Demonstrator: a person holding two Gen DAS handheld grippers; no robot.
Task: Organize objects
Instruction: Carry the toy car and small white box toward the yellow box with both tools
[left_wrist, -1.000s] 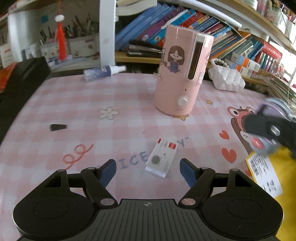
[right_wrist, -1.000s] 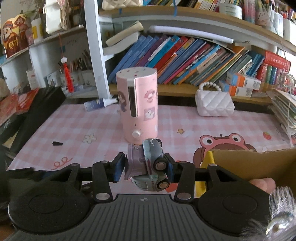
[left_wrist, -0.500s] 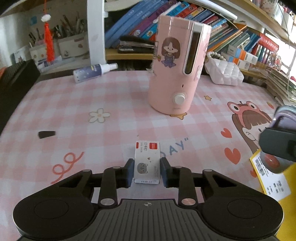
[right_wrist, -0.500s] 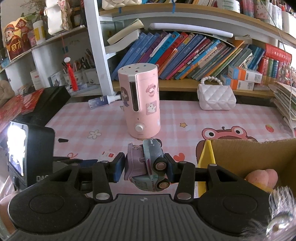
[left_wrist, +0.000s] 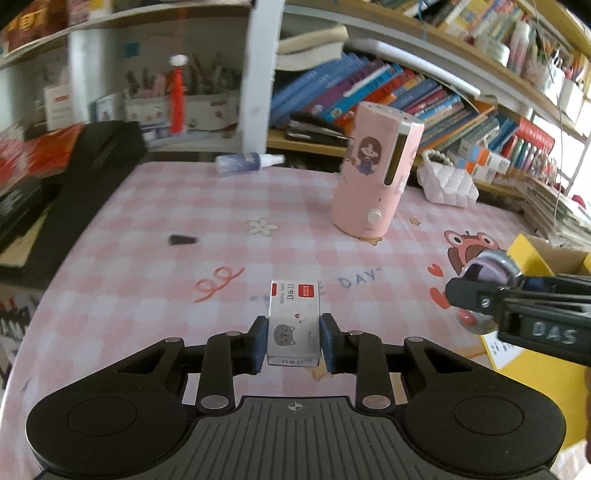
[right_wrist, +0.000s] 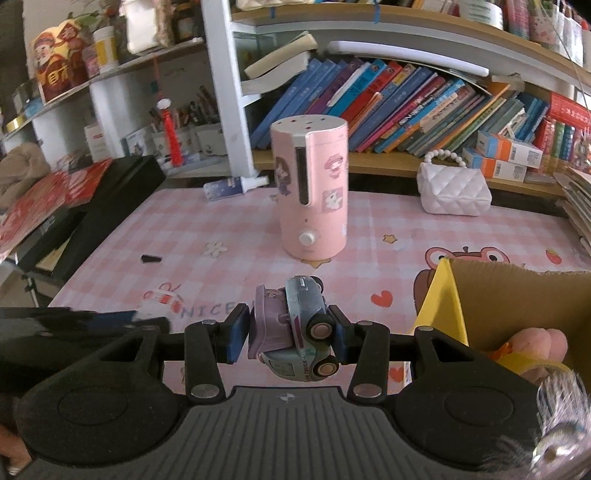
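Observation:
My left gripper (left_wrist: 294, 341) is shut on a small white staple box (left_wrist: 294, 320) with a red label and a cat face, held lifted above the pink checked tablecloth (left_wrist: 221, 229). In the right wrist view my right gripper (right_wrist: 290, 330) is shut on a lilac and pale blue toy truck (right_wrist: 295, 328), turned on its side, wheels to the right. The same truck (left_wrist: 485, 266) and right gripper show at the right edge of the left wrist view. A yellow cardboard box (right_wrist: 498, 295) stands open just right of the toy truck, with a pink plush (right_wrist: 541, 341) inside.
A tall pink humidifier (right_wrist: 312, 192) stands mid-table. Behind it lie a spray bottle (right_wrist: 232, 184) and a white quilted purse (right_wrist: 454, 192). A small black piece (right_wrist: 151, 258) lies at the left. A black case (left_wrist: 96, 177) borders the left edge; bookshelves rise behind.
My left gripper closed on the staple box that lay on the cloth and lifted it, pulling back. The right gripper, still holding the truck, shifted slightly toward the yellow box.

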